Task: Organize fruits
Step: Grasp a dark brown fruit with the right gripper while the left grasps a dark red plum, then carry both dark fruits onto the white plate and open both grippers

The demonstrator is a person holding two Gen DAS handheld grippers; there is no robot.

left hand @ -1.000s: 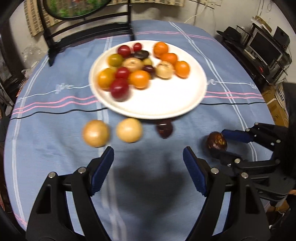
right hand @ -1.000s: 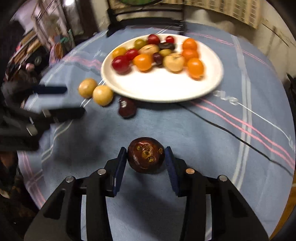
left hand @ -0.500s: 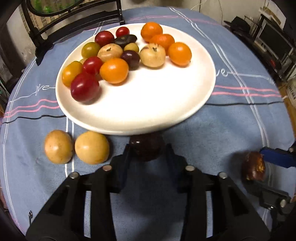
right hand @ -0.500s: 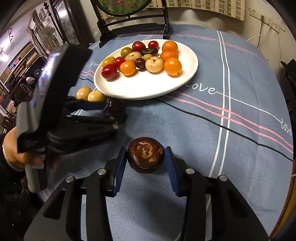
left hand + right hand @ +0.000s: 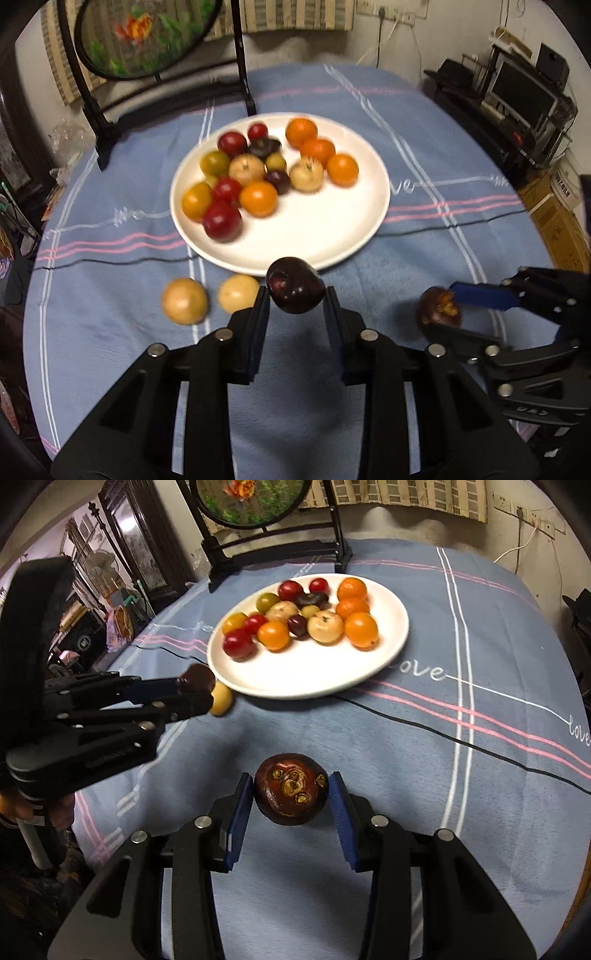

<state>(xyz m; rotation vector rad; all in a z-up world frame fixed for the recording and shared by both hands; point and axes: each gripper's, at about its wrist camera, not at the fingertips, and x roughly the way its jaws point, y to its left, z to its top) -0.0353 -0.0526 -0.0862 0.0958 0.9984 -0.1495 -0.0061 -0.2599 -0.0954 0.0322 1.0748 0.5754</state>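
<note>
The dark purple round plum is pinched in the left gripper, lifted just short of the white round plate's near rim, which lies straight ahead. The right gripper clamps a brown mangosteen, farther from the plate.

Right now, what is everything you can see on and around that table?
plate: one, white, mid-table
fruits on the plate: about fifteen; orange, red, tan, dark purple, greenish; clustered on far half
tan fruits: two, on the cloth beside the plate's near rim
tablecloth: one, blue with pink, white, black stripes
round picture stand: one, black frame, behind the plate
left gripper: black, shut on a dark purple fruit
right gripper: black, shut on a brown-purple fruit
</note>
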